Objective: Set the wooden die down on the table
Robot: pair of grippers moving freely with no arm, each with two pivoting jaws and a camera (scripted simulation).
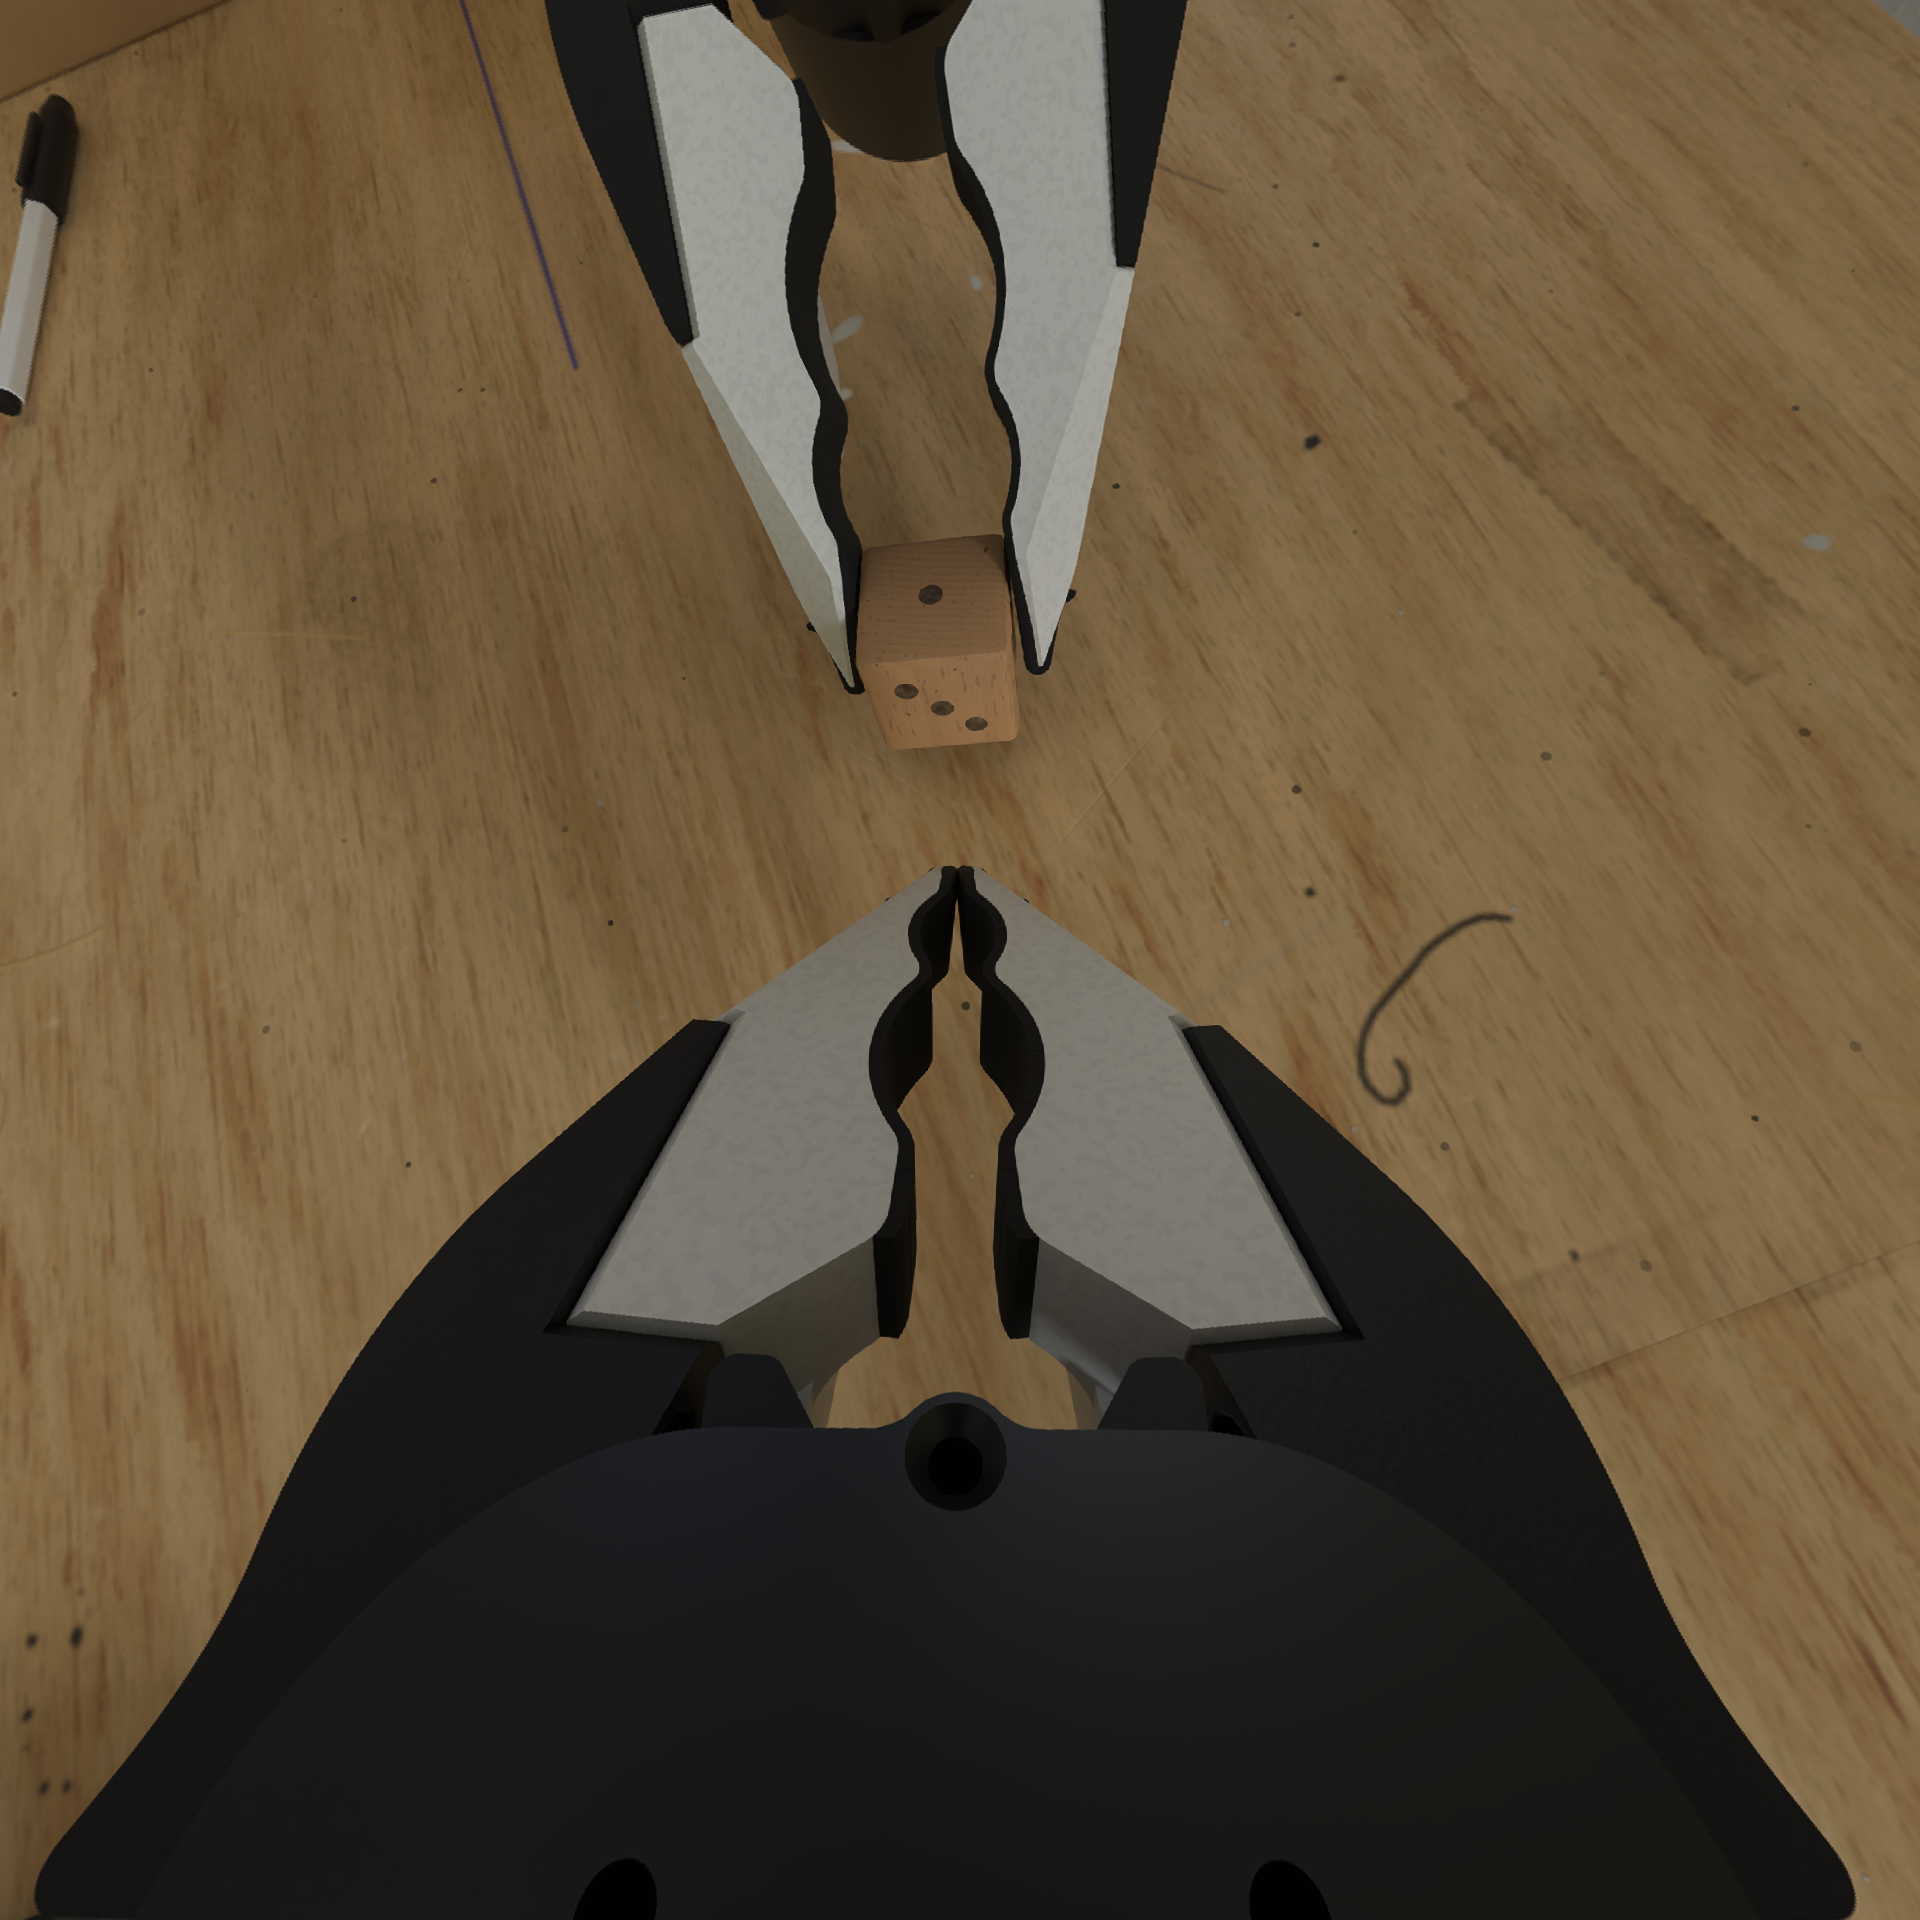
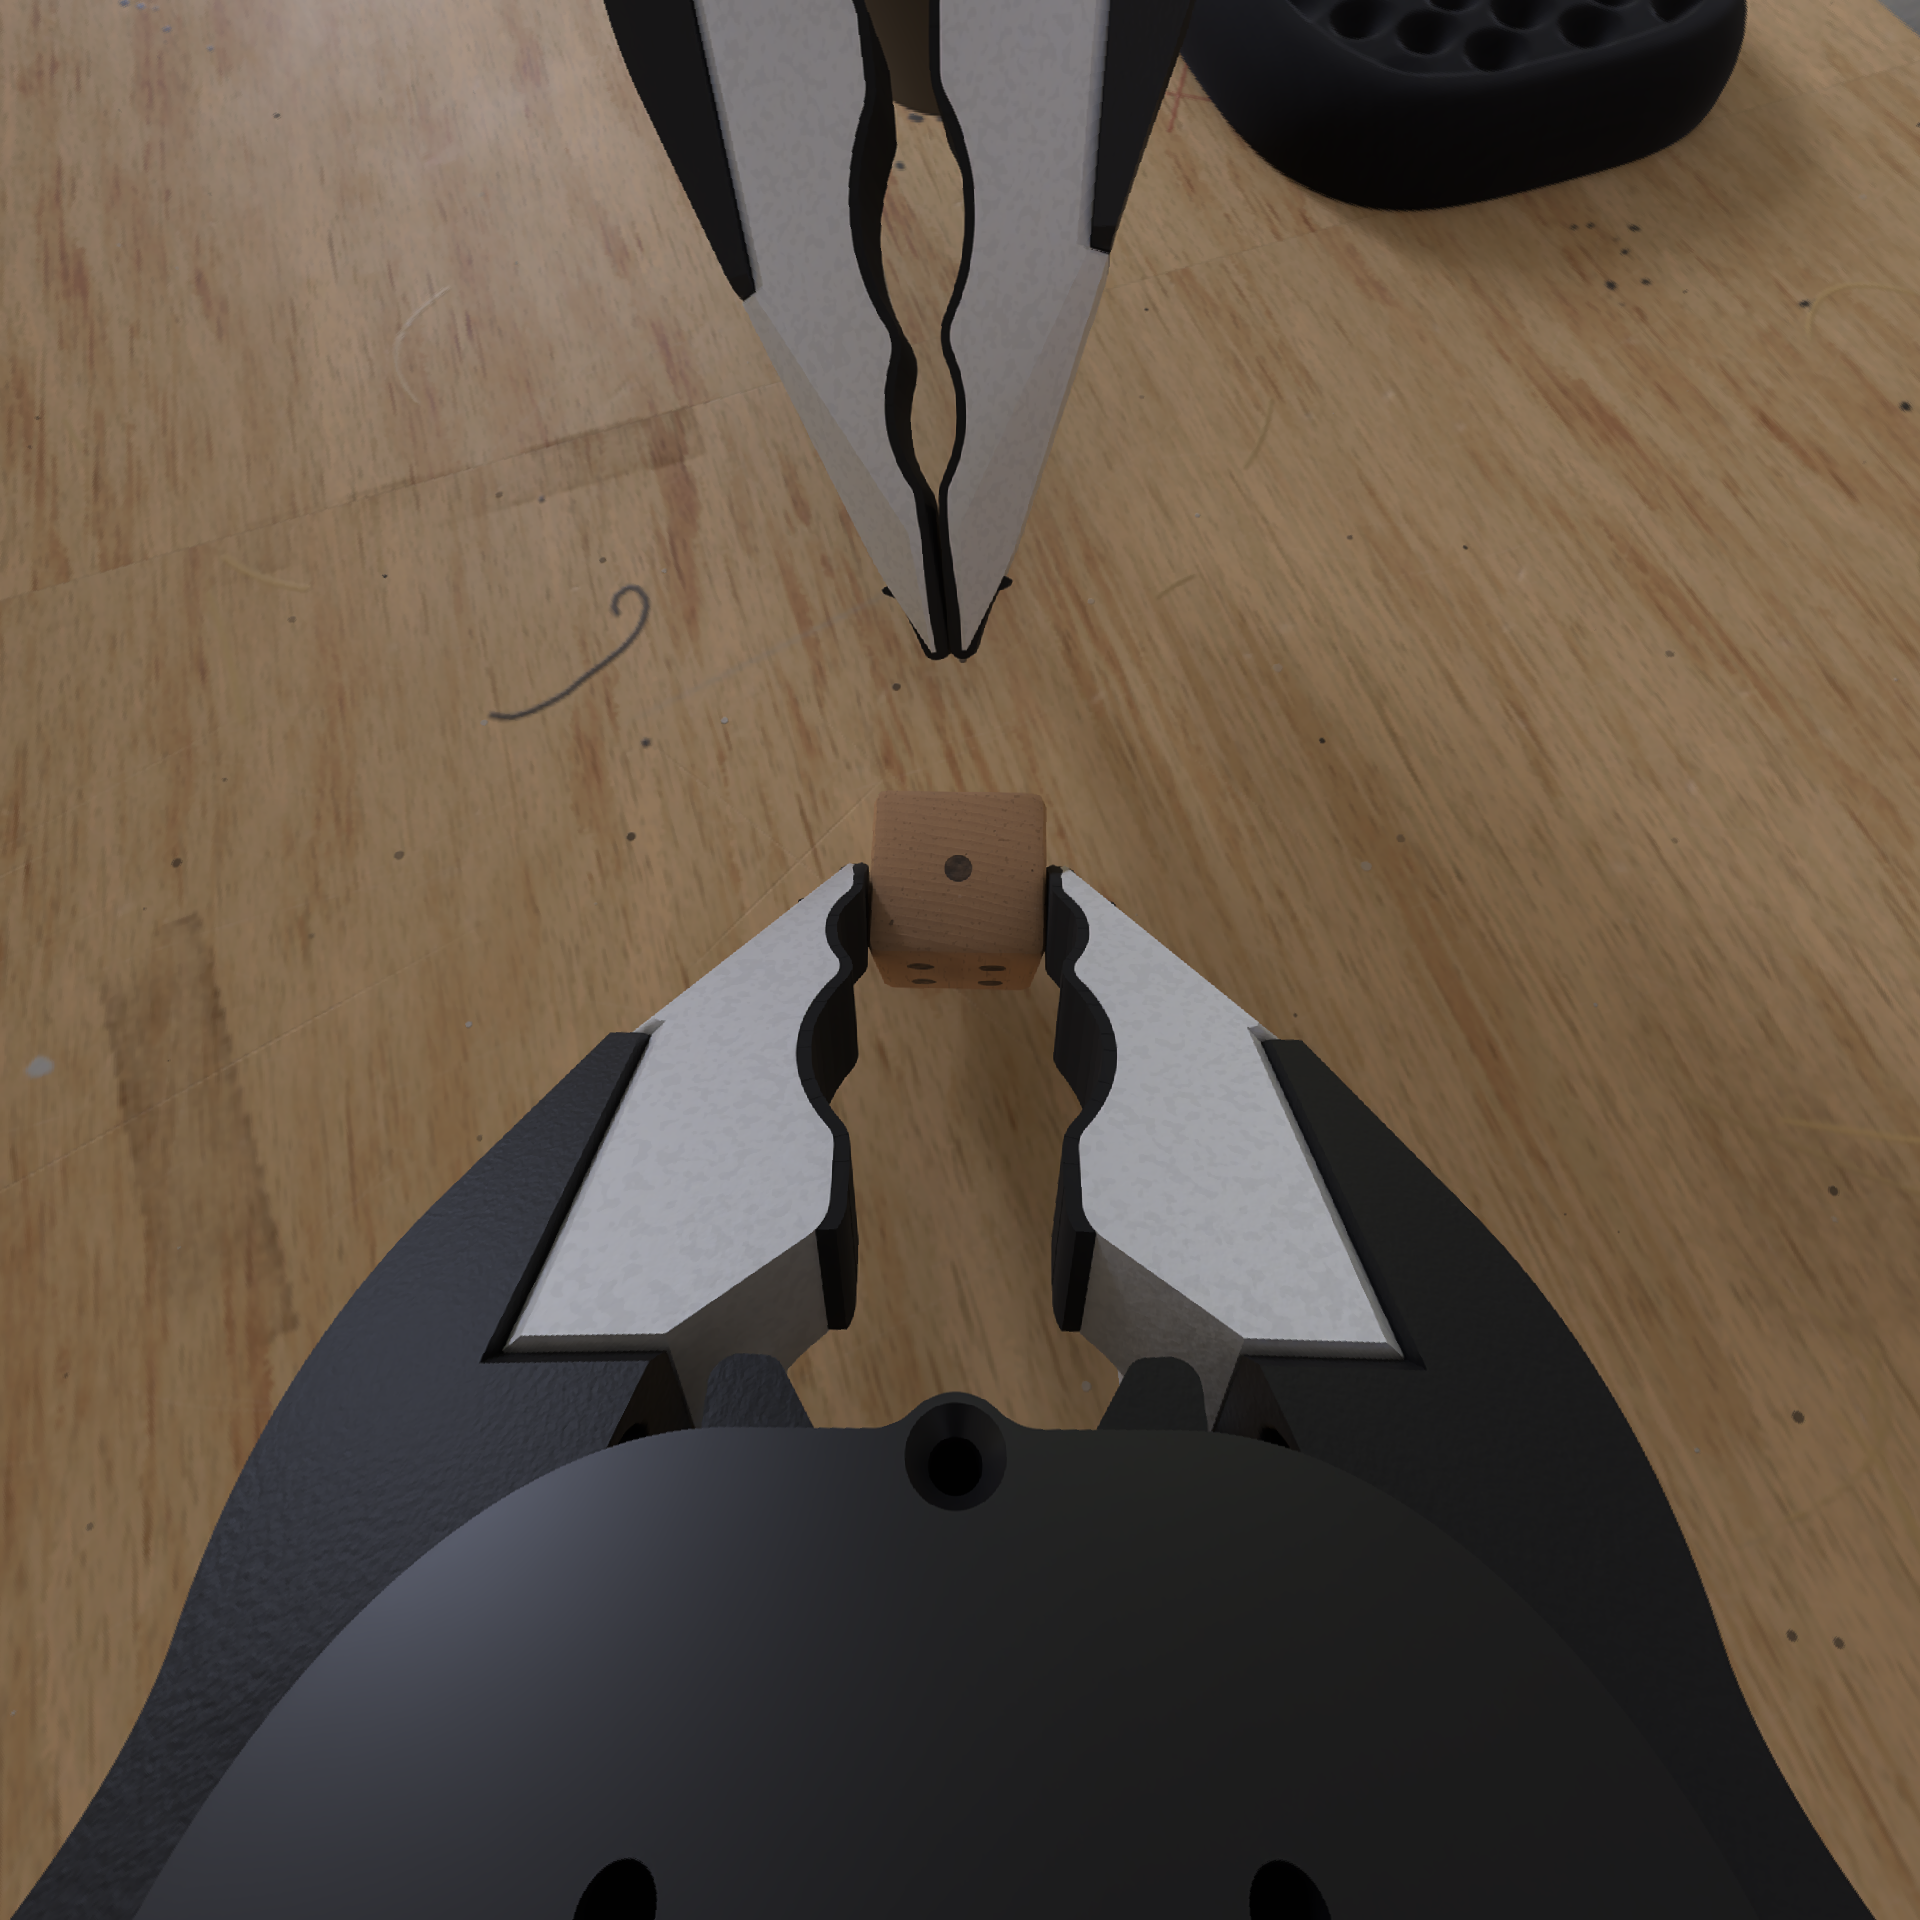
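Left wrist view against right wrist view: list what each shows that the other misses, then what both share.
Only the left wrist view: a marker at the far left, a thin purple line, and the die's three-pip face. Only the right wrist view: a black perforated object top right, and the die's near face. Both: the die held by the right gripper, the shut left gripper, the table and a dark squiggle.

Grippers: two, the left gripper (image 1: 956, 873) at 6 o'clock in its own view, the right gripper (image 2: 956, 883) facing it
Fingers (image 2: 727, 1091): four, two per gripper
Wooden die (image 2: 958, 883): one
Marker pen (image 1: 36, 249): one, at 10 o'clock
Black perforated tray (image 2: 1475, 94): one, at 1 o'clock
Desk (image 1: 312, 727): one
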